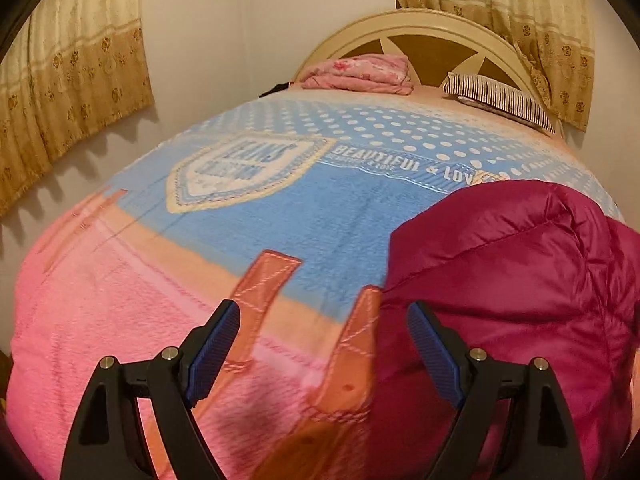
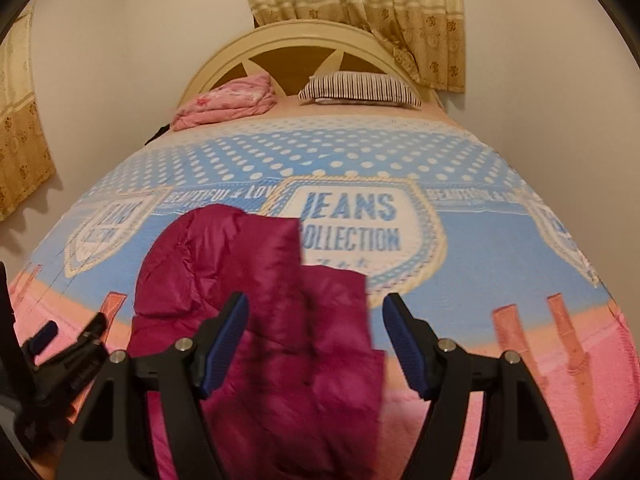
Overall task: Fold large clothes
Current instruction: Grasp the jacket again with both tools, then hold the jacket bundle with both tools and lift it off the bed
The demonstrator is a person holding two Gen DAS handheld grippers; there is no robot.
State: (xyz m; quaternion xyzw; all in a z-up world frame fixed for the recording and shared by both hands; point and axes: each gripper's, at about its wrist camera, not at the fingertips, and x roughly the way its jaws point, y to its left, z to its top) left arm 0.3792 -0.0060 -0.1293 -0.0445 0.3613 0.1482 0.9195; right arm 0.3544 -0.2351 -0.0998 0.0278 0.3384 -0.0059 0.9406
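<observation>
Both jaws wide, empty, over magenta jacket; only R view shows left gripper.

Right gripper: jaws apart, over the jacket
Jacket: magenta, puffy, bunched on the bed
Left gripper: at left edge

Both cameras ride on the grippers at the foot of the bed, tilted down and facing the headboard. The left view sits close over the near left part, the jacket at its right. The right view looks along the middle. Both share jacket, blanket, pillow and curtains.
</observation>
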